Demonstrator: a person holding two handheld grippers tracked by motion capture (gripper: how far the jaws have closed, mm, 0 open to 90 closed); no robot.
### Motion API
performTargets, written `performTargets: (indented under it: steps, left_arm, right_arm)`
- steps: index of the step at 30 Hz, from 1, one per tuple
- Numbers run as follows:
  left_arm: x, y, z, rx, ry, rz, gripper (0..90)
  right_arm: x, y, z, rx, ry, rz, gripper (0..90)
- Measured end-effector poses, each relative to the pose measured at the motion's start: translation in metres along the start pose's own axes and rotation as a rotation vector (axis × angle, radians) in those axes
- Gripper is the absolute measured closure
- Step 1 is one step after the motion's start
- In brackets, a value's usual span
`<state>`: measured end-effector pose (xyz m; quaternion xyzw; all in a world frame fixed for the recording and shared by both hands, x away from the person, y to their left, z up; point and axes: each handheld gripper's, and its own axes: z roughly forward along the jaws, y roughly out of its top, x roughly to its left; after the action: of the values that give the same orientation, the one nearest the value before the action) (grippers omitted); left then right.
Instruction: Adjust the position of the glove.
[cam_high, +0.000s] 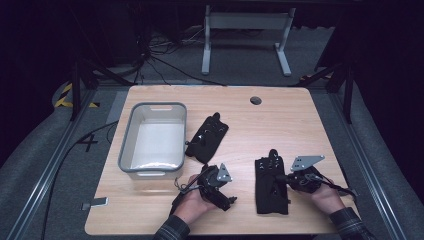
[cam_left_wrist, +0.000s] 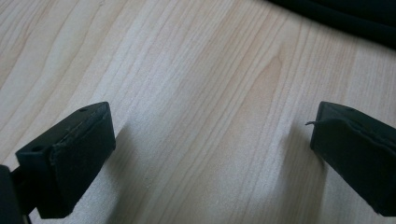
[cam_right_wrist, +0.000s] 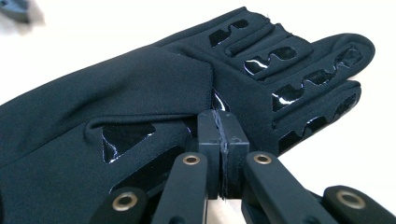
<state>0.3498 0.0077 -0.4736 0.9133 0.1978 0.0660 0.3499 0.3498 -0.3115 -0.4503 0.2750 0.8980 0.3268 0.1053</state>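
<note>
High view: the right tongs (cam_high: 284, 178) sit at the edge of the nearer glove (cam_high: 270, 187), the farther glove (cam_high: 208, 139) and the grey bin (cam_high: 153, 140) lie beyond the left tongs (cam_high: 216, 176). Left gripper view: those tongs (cam_left_wrist: 210, 154) gape wide over bare surface (cam_left_wrist: 187, 70), holding nothing. Right gripper view: the right tongs (cam_right_wrist: 221, 137) are pressed together at a fold of the glove (cam_right_wrist: 140, 93); I cannot tell whether cloth is caught, so a lift might slip off a thin pinch.

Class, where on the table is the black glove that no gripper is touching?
In the high view, that black glove lies left of the table's centre, just right of the grey bin and beyond the left gripper.
</note>
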Motion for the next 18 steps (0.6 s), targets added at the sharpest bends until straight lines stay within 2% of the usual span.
performTargets:
  steps: [4,9,11,14,16,18]
  left_arm:
    - [0.0,0.0,0.0,0.003,0.002,0.002,0.5]
    - [0.001,0.0,-0.001,0.003,0.007,0.0,0.8]
    - [0.001,0.0,-0.001,0.004,0.008,-0.001,1.0]
    - [0.001,0.0,-0.002,0.005,0.01,-0.004,1.4]
    - [0.002,0.0,-0.002,0.004,0.01,-0.006,1.5]
    - [0.002,-0.001,-0.002,0.008,0.011,-0.012,1.9]
  right_arm:
    - [0.009,-0.004,-0.003,0.001,0.028,-0.013,90.0]
    - [0.023,-0.005,-0.006,0.016,0.016,-0.062,90.0]
    - [0.022,-0.005,-0.007,0.008,0.018,-0.053,90.0]
    - [0.022,-0.002,-0.012,-0.038,0.046,-0.027,89.9]
    - [0.025,-0.001,-0.012,-0.043,0.051,-0.03,90.0]
    - [0.03,-0.001,-0.009,-0.041,0.076,-0.031,89.9]
